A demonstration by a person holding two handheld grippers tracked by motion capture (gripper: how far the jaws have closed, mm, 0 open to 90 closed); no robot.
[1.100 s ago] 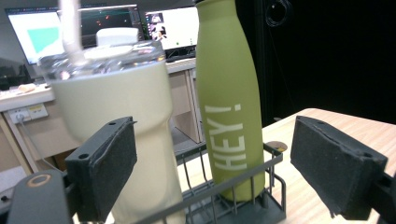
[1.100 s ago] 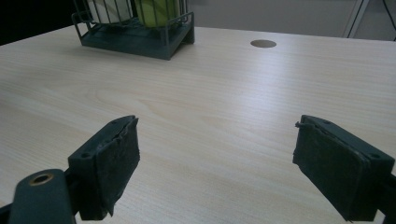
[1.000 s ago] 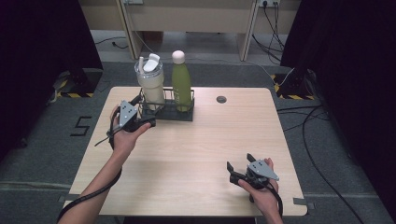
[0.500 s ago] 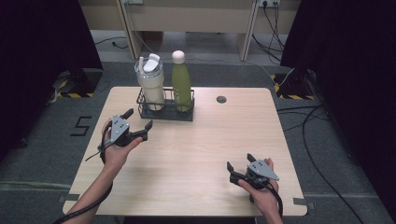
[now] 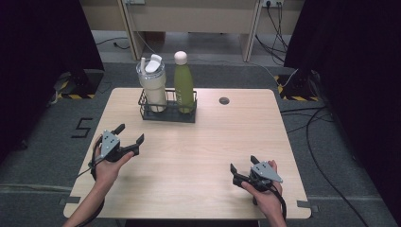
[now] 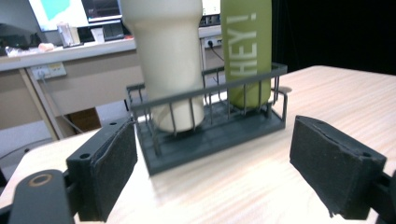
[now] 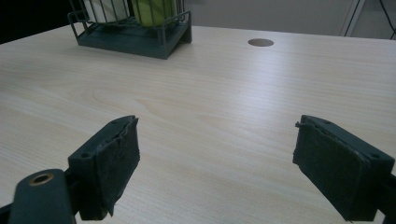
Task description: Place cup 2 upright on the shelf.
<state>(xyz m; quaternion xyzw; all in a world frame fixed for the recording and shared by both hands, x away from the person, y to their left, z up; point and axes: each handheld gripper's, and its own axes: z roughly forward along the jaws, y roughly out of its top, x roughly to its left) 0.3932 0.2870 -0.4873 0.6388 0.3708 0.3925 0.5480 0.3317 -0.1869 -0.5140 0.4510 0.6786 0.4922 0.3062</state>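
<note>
A dark wire rack stands at the back of the wooden table. It holds a cream tumbler with a white lid on the left and a green bottle on the right. My left gripper is open and empty, low over the table's left side, a short way in front of the rack. The tumbler and the bottle marked "HEY!" rise beyond its jaws. My right gripper is open and empty near the front right, over bare wood.
A round cable hole lies in the tabletop right of the rack. Cables trail across the floor on the right. A desk with screens stands behind the table.
My left hand has drawn back from beside the rack toward the table's front left and sunk lower. The right hand has stayed put.
</note>
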